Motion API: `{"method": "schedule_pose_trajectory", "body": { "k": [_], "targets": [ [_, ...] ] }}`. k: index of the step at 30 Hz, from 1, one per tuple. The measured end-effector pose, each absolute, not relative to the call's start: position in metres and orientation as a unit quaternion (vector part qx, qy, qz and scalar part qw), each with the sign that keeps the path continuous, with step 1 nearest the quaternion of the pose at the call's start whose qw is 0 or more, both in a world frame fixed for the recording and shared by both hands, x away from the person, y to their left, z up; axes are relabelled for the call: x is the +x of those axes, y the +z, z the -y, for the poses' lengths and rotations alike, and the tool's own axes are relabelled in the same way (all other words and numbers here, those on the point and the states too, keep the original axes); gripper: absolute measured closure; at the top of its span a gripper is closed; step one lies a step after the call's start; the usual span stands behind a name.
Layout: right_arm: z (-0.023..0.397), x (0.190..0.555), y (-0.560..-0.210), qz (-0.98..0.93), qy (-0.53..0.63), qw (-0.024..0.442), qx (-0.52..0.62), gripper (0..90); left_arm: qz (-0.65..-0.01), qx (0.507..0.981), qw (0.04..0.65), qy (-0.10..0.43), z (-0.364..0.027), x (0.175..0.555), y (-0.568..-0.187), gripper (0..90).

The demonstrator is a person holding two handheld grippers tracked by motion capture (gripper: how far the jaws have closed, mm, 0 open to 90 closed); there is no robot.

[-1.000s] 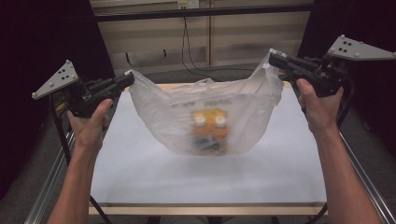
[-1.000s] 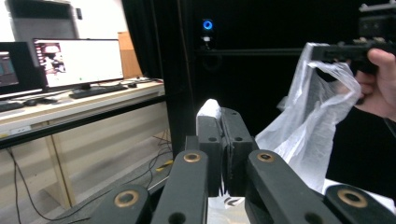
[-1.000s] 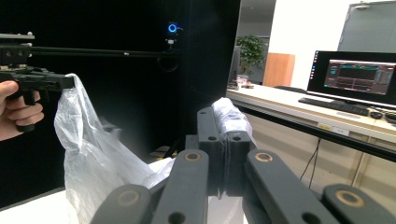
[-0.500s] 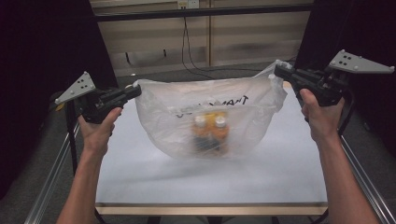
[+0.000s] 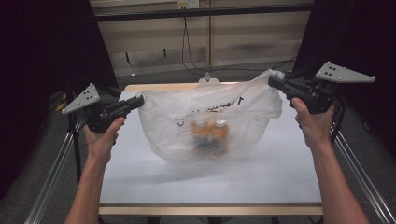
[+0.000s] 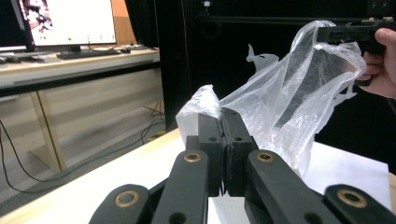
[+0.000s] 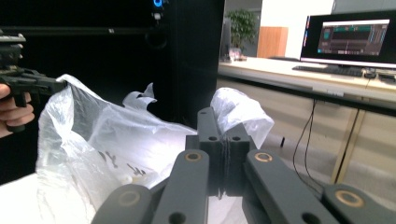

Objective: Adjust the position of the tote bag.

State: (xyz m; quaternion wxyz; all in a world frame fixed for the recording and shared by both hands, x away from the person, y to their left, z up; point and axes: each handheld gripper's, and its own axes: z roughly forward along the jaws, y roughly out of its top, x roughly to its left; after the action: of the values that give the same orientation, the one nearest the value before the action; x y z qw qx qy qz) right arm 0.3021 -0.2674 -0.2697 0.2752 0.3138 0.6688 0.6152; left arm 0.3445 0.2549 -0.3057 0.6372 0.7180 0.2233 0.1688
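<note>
Hanging between the two grippers over the middle of the white table [image 5: 140, 186], a clear plastic bag [image 5: 210, 126] sags open with orange bottles [image 5: 210, 135] blurred at its bottom. The left gripper [image 5: 139, 100], at nine o'clock from the bag, has its jaws clamped together on the bag's edge. The right gripper [image 5: 272, 81], at two o'clock, likewise pinches the opposite edge tight.
</note>
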Motion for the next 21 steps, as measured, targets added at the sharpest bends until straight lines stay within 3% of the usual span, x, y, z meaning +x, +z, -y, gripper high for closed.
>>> {"method": "schedule_pose_trajectory", "body": {
  "k": [21],
  "targets": [
    [0.272, 0.305, -0.317, -0.678, 0.603, 0.240, 0.345, 89.4, -0.217, 0.758, 0.598, 0.144, -0.243, 0.350, -0.339, 88.6]
  ]
}}
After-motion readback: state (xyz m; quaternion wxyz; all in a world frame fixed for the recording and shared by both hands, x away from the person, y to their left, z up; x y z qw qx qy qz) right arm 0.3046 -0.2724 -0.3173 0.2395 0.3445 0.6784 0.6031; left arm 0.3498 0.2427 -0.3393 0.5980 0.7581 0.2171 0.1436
